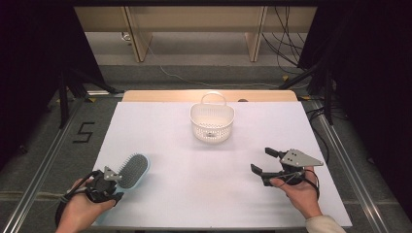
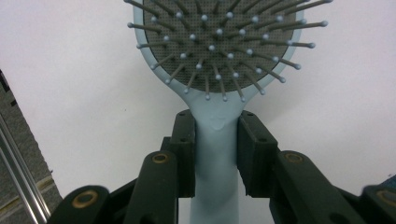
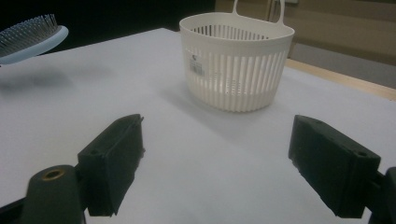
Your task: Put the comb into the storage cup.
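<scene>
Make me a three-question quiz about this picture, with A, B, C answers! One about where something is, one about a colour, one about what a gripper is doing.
1. Where is the basket?
A. far middle of the table
B. near left corner
C. on the floor

2. What colour is the hairbrush?
A. red
B. light blue
C. yellow

3. What is the right gripper doing?
A. squeezing the basket
B. holding the hairbrush
C. open, holding nothing

Answers: 1 A, it stands far from both hands. 2 B, handle and rim are pale blue. 3 C, bare table shows between its jaws.

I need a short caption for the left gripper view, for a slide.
Left gripper shut on the handle of a light blue hairbrush, bristles facing the camera, above the white table.
</scene>
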Available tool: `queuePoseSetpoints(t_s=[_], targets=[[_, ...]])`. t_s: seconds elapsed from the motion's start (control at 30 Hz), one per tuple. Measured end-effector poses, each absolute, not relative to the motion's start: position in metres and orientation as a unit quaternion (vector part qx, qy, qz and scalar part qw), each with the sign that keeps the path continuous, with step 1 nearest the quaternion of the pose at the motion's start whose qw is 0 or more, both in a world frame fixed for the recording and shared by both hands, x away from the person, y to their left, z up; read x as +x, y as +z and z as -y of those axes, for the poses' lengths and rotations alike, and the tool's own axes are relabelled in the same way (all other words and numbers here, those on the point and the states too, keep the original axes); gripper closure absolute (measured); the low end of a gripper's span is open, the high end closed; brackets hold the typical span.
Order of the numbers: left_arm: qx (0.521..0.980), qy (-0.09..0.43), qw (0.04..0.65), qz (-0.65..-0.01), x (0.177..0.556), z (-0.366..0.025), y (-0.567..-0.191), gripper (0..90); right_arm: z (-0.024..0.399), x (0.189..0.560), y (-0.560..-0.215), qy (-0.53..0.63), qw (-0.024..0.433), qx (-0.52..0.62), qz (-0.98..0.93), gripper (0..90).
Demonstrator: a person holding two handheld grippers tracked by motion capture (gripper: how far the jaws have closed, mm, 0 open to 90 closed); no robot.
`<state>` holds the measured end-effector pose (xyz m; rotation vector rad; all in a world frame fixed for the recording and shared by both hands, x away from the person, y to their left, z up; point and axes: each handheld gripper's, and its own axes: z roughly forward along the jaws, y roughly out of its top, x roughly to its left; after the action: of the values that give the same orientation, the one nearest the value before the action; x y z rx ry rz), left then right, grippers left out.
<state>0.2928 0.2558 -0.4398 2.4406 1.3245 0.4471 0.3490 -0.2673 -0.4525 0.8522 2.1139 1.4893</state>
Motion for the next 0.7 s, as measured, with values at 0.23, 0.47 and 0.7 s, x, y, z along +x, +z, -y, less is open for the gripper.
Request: queuePoseSetpoints(t_s=[0.23, 0.47, 0.7], targets=[[0.849, 0.187, 0.181, -0.459, 0.2932, -0.2562, -0.4382, 70.1, 0.2670, 0.3488, -0.4523, 0.535, 0.208, 0.306, -0.759, 18.5], [0.838, 0.215, 0.205, -0.458, 0.2931, -0.2555, -0.4377, 70.1, 0.2667, 0.3484, -0.4520, 0.536, 0.209, 0.305, -0.759, 18.5], [0.829, 0.237, 0.234, -0.449, 0.2932, -0.2530, -0.4374, 70.1, 0.2660, 0.3479, -0.4517, 0.538, 0.209, 0.304, -0.758, 18.1]])
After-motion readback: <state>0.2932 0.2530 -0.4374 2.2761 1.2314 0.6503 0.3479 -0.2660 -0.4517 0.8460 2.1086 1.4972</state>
